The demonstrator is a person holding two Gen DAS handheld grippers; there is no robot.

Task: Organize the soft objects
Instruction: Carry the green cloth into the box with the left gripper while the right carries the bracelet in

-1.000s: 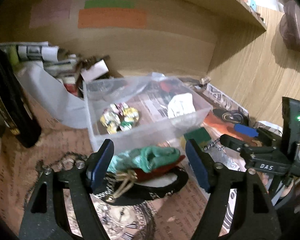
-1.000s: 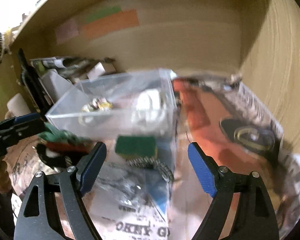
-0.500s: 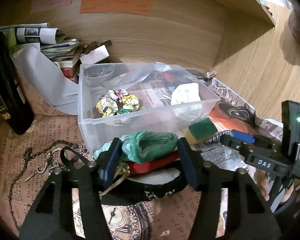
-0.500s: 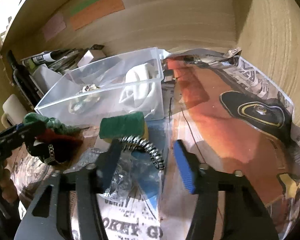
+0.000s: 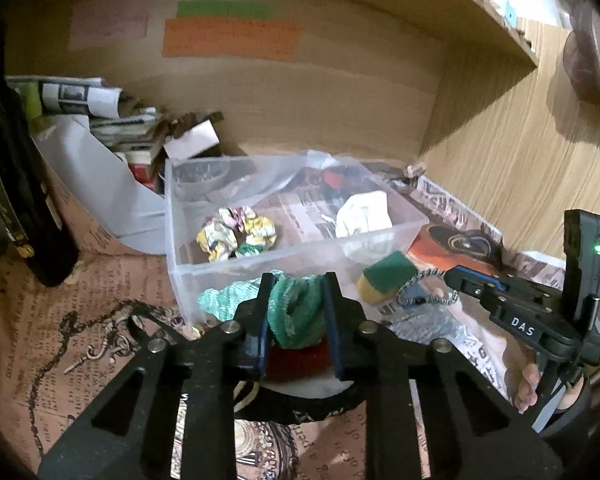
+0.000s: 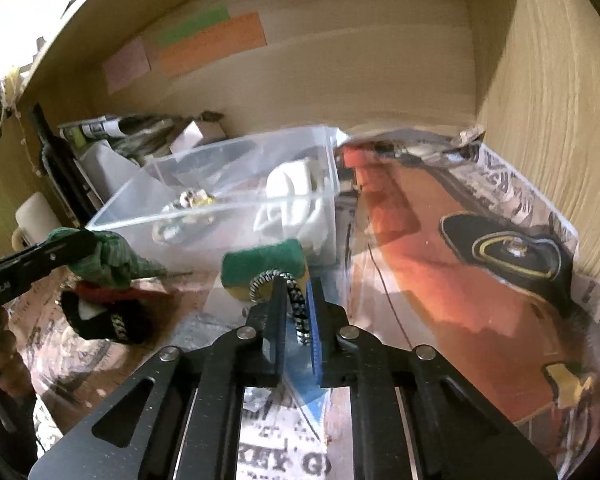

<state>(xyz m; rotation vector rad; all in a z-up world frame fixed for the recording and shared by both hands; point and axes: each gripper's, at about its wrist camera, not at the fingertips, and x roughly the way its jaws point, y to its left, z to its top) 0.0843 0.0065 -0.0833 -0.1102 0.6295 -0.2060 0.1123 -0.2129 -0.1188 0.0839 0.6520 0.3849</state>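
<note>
Both grippers clamped on soft things in front of the bin.

The left gripper (image 5: pixel 296 312) has its jaws clenched on a green cloth (image 5: pixel 298 310), which sits on a red and black bundle (image 5: pixel 300 364) just before the clear bin (image 5: pixel 300 244). The right gripper (image 6: pixel 294 312) grips a speckled cord loop (image 6: pixel 296 300) touching the green sponge (image 6: pixel 266 258). In the bin lie a scrunchie (image 5: pixel 236 232) and a white cloth (image 5: pixel 364 214), apart, over newspaper (image 6: pixel 500 208) on the tabletop.

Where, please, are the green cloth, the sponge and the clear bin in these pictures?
green cloth (image 5: pixel 296 308): left wrist view, bunched middle between the claw's pads.
sponge (image 6: pixel 266 260): right wrist view, green top face.
clear bin (image 5: pixel 300 258): left wrist view, near wall.
</note>
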